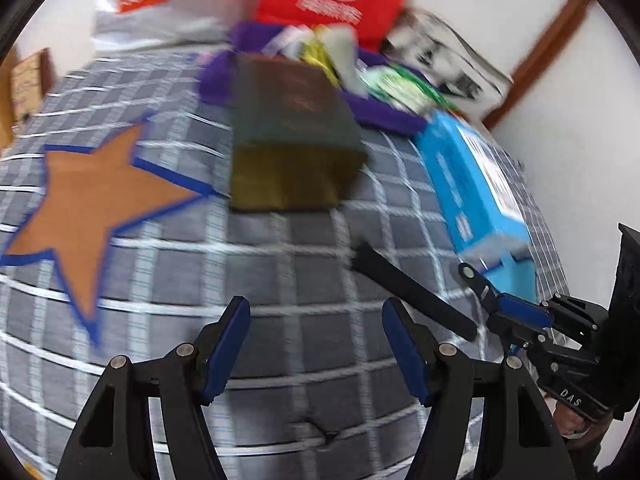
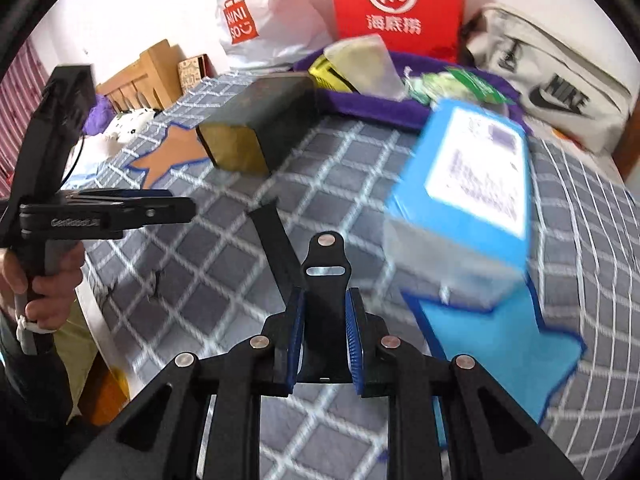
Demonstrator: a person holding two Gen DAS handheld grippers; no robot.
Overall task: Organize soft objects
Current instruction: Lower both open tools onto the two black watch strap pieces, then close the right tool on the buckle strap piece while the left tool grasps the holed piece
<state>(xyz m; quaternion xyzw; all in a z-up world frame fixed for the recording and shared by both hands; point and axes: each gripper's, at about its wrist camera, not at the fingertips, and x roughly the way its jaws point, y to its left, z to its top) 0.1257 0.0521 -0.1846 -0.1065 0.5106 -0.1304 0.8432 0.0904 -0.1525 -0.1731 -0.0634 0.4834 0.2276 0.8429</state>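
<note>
As you scan from the left, note the orange star patch (image 1: 86, 204) sewn into the grey checked bedcover (image 1: 256, 272). Your left gripper (image 1: 316, 344) hovers above the cover with its blue-padded fingers spread apart and nothing between them. Beyond it, a dark box with an olive end face (image 1: 288, 136) lies on the cover, just in front of a purple tray (image 1: 384, 114) that holds crumpled packets; the blur prevents you from identifying them.

Moving right, a black watch strap (image 2: 324, 292) is clamped between the pads of your right gripper (image 2: 325, 340), with its free end, marked by a round stud, projecting forward. A second black strip (image 2: 274, 240) runs off to the left of the clamped piece and appears to lie on the cover.

Further right, a blue carton (image 2: 468, 204) stands tilted on a blue star patch (image 2: 496, 344), blurred by motion. Along the far wall you see a white shopping bag (image 2: 260, 12), a red paper bag (image 2: 396, 4) and a pale sports bag (image 2: 552, 88).
</note>
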